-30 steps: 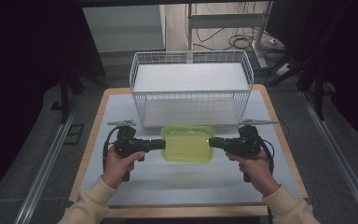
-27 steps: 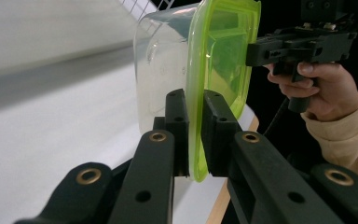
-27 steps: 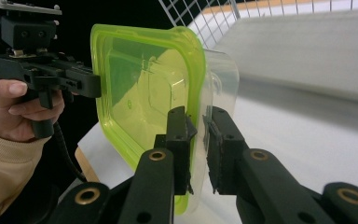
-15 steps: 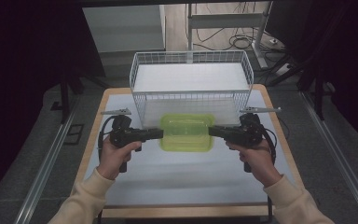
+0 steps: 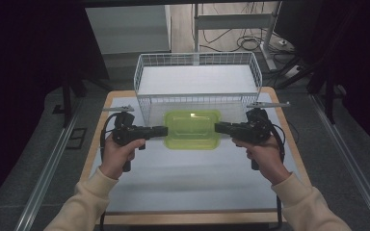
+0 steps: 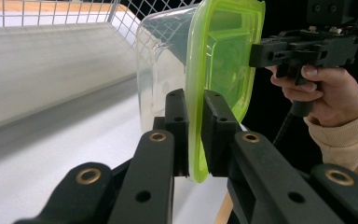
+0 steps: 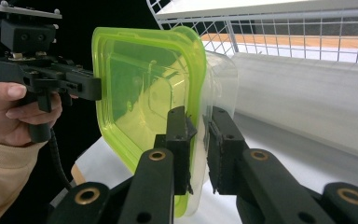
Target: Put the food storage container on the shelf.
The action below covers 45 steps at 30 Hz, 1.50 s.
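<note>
Green-lidded container (image 5: 192, 130): clear plastic tub with a lime-green lid, lid up, carried between the two tools just in front of the wire basket.
Lid rim (image 6: 195, 116): in the left gripper view it runs straight down between the black jaws; clear tub wall behind it.
Left tool (image 5: 161, 131): clenched on the container's left edge; person's left hand (image 5: 118, 155) on the grip, cable looping behind.
Right tool (image 5: 220, 127): clenched on the container's right edge, jaws either side of the lid rim and tub lip in the right gripper view; right hand (image 5: 266, 158) on the grip.
Wire basket (image 5: 197, 61): white mesh, at the far end of the worktop, white floor inside.
Worktop (image 5: 188, 185): pale sheet over a wood-edged board.
Sleeves (image 5: 79, 207): cream, both forearms entering from the near side.
</note>
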Motion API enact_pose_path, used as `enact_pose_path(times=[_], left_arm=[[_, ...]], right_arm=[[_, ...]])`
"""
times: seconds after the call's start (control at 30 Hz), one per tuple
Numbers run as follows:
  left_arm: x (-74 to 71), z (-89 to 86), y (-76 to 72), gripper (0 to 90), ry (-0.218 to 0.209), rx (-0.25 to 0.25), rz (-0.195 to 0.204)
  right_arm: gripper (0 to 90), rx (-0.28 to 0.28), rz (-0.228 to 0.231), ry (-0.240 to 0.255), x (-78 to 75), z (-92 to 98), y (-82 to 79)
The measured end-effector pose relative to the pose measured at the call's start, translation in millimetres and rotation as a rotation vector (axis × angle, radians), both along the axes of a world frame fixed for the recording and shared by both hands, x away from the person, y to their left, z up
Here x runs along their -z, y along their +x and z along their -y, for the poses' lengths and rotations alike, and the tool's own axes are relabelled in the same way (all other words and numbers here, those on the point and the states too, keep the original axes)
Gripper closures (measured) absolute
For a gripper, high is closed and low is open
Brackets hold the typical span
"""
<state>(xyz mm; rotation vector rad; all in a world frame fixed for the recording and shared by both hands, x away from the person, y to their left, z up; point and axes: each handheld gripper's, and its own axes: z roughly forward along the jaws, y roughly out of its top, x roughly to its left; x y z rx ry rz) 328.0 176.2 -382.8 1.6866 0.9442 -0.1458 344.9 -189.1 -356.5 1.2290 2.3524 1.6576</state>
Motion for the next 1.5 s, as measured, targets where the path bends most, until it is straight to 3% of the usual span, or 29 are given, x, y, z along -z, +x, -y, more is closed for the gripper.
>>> enact_pose_path(times=[1.13,1.5], left_arm=[[-39.9,0.8,28.6,82.0,0.021,-0.012,0.035],[-57.3,0.2,42.8,82.1,0.026,-0.027,0.061]], right_arm=[[79.9,0.020,0.023,0.020,-29.7,-1.1,27.7],[79.7,0.031,0.063,0.010,-49.5,-5.0,43.2]])
